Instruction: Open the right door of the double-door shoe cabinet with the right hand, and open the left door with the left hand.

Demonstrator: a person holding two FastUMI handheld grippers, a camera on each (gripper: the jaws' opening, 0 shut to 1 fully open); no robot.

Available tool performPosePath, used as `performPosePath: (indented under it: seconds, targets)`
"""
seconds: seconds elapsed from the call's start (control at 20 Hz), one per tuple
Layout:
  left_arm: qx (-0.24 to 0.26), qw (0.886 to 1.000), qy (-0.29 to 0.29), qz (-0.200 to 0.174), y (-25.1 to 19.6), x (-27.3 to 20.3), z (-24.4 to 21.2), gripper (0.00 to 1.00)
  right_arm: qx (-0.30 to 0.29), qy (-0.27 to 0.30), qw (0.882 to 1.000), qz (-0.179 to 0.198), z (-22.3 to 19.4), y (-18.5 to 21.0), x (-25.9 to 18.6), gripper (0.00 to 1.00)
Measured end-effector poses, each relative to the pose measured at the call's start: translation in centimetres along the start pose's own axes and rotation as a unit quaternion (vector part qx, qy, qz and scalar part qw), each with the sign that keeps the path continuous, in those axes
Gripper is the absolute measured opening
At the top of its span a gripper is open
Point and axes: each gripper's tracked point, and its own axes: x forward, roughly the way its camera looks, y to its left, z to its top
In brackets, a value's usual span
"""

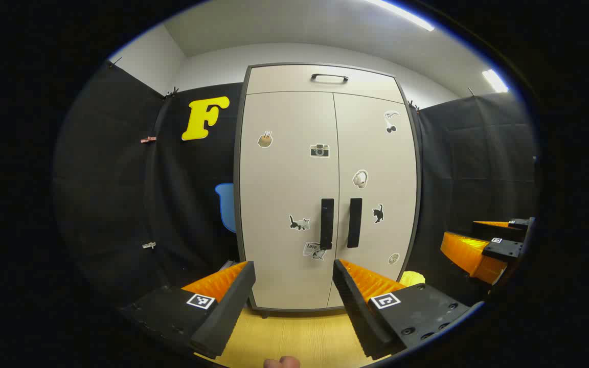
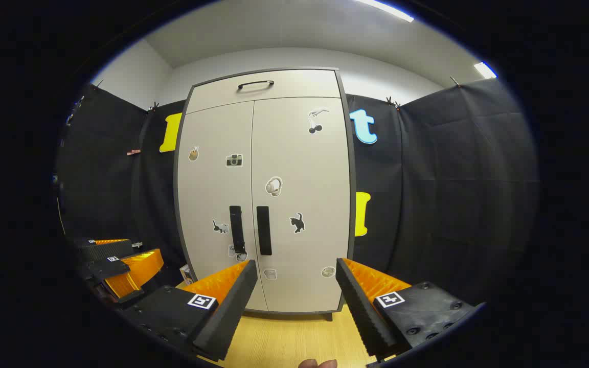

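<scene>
Nearest in the left gripper view, the left gripper with fingers spread wide apart, nothing between them, a square black-and-white marker on each finger body, and a fingertip of the holding hand at the bottom edge. Same in the right gripper view: right gripper with fingers wide apart and empty, markers on both. Well beyond both, the shoe cabinet, tall and upright, long axis vertical, facing the cameras, standing on a pale wooden floor against the black cloth wall. Both doors closed and flush: left door and right door meeting at a centre seam, with two dark vertical bar handles, left handle and right handle, just beside each other on either side of the seam. Above the doors, a top panel with a dark horizontal handle. Stickers scattered over the doors: a camera, headphones, two cats, cherries; one sticker low beside the left handle with small writing, too small to read surely. Off to the right in the left gripper view, the right gripper again, held level and near the cloth wall. Nothing between either gripper and the handles.
</scene>
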Motion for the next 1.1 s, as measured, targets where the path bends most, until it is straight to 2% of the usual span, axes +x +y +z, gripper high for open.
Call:
performPosePath:
  seconds: [0.55,0.85,1.1]
  targets:
    - [0.007,1.000,-0.010,-0.001,0.1,0.2,0.3,0.95,-0.015,-0.014,1.000,-0.005,0.5,0.4,0.3,0.98]
    - [0.006,1.000,-0.011,-0.002,0.2,0.2,0.3,0.95,-0.015,-0.018,1.000,0.011,0.8,1.9,0.6,0.98]
    - [0.008,1.000,-0.002,-0.003,1.1,0.1,-0.9,0.95,0.000,-0.019,0.999,0.038,0.3,4.0,4.0,0.98]
